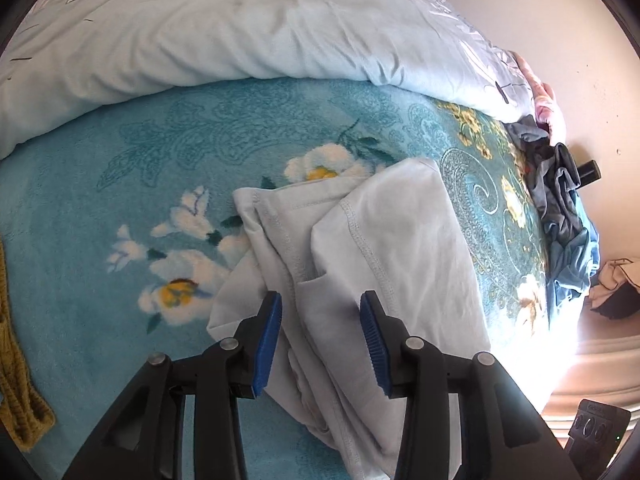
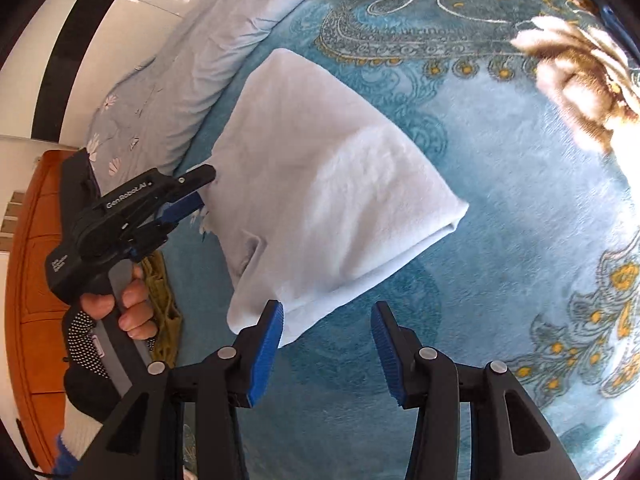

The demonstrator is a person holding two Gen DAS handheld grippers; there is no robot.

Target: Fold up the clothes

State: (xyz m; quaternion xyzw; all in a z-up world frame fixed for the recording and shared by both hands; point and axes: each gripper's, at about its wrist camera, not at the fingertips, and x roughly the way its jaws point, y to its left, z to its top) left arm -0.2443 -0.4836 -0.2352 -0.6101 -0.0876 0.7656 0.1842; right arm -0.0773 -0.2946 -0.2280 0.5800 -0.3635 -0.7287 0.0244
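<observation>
Pale-blue folded garment (image 1: 352,264) lies on teal floral blanket (image 1: 100,280); left wrist view: left gripper (image 1: 320,340) hangs over it, jaws parted, nothing pinched. Mustard knit (image 1: 16,368) at left edge, dark clothes pile (image 1: 560,200) at right, white duvet (image 1: 200,32) behind. Right wrist view: right gripper (image 2: 326,350) parted, empty, just beside the garment's near corner; a hand (image 2: 124,308) holds the left gripper at the garment's far edge.

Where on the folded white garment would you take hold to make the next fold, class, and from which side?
Judging from its pose, grip the white garment at the loose layered corner nearest the right gripper. Come from above, at the near edge. The layers there lie open on the teal blanket, while the far end is a closed, rounded fold. Both grippers are open.
</observation>
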